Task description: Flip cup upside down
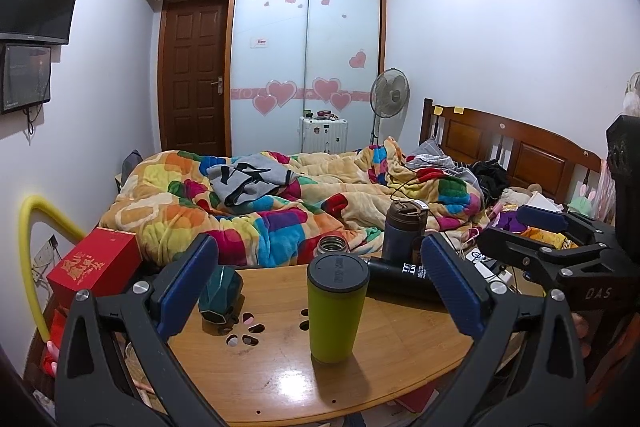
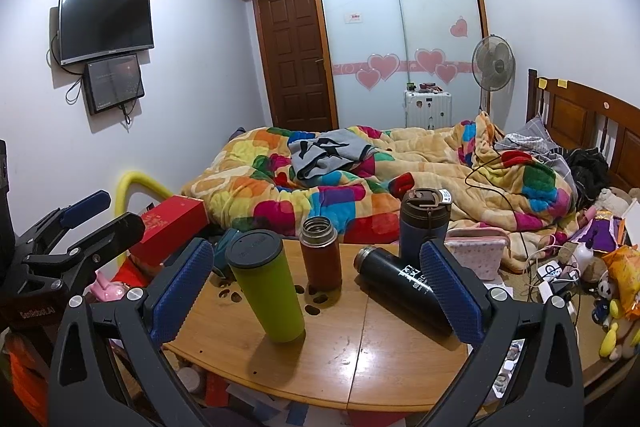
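A green cup (image 1: 337, 309) with a dark flat end on top stands on the wooden table (image 1: 280, 379); it also shows in the right wrist view (image 2: 266, 287). My left gripper (image 1: 320, 291) is open, its blue pads on either side of the cup and clear of it. My right gripper (image 2: 316, 293) is open and empty above the table, the cup just inside its left pad. The right gripper also shows in the left wrist view (image 1: 536, 227), and the left gripper in the right wrist view (image 2: 96, 219), both open.
A black bottle (image 2: 404, 287) lies on its side on the table. A brown open flask (image 2: 320, 253) and a dark blue lidded flask (image 2: 424, 223) stand behind. A teal object (image 1: 220, 289) and a red box (image 1: 96, 263) sit at the left. A bed with a colourful blanket (image 1: 280, 203) lies beyond.
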Tool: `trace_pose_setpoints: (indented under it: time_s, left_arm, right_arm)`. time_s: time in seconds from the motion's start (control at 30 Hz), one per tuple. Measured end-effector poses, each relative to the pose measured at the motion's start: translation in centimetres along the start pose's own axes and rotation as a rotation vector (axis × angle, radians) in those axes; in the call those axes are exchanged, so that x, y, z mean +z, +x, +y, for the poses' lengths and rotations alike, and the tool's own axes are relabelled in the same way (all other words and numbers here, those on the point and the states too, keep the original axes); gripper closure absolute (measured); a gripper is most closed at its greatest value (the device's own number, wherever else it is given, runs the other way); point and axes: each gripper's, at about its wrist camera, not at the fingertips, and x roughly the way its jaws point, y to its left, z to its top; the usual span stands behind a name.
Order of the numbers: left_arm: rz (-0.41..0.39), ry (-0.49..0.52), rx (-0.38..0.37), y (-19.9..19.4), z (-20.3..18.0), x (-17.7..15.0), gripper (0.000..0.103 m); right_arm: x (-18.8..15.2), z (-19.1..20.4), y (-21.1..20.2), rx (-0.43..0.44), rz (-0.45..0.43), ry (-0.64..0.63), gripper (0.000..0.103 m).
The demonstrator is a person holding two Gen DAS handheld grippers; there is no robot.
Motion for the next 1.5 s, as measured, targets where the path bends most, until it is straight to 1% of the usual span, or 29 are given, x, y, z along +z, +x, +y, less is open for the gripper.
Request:
trace_pose_setpoints:
  time_s: [0.9, 1.5]
  left_arm:
    - [0.001, 0.003, -0.003, 0.05, -0.07, 0.03, 0.000]
    - [0.031, -0.003, -0.049, 0.82, 0.12, -0.25, 0.000]
  right_arm:
    - [0.00, 0.15, -0.03, -0.002, -0.001, -0.001, 0.000]
    - [-0.02, 0.10, -0.03, -0.002, -0.001, -0.001, 0.000]
